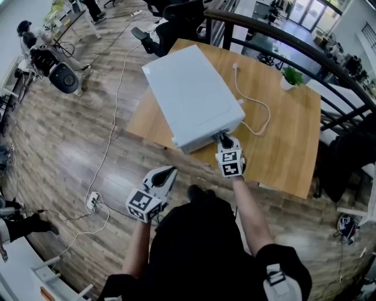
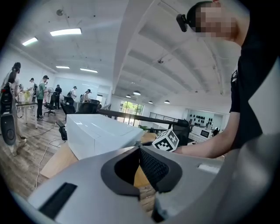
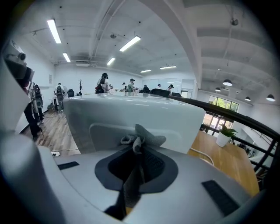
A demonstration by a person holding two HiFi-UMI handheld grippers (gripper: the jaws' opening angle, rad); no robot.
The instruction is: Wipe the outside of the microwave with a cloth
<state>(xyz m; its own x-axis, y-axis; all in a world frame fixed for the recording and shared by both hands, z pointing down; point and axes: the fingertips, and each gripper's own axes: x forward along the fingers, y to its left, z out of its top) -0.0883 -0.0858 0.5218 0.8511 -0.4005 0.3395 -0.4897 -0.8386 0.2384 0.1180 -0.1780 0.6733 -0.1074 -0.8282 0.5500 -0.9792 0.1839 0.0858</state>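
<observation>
Right gripper [image 3: 138, 149] is clenching the cloth [image 3: 149, 140] at the microwave [image 3: 131, 109] front, seemingly mid-wipe and needing a sideways sweep next, while the left gripper [image 2: 139, 148] is hanging closed and empty.

Black short-sleeved T-shirt [image 1: 200, 247], white sleeve marking [image 1: 274, 281]

Open-plan office, swivel chairs [image 1: 176, 14], ceiling strip lights [image 3: 130, 43]
</observation>
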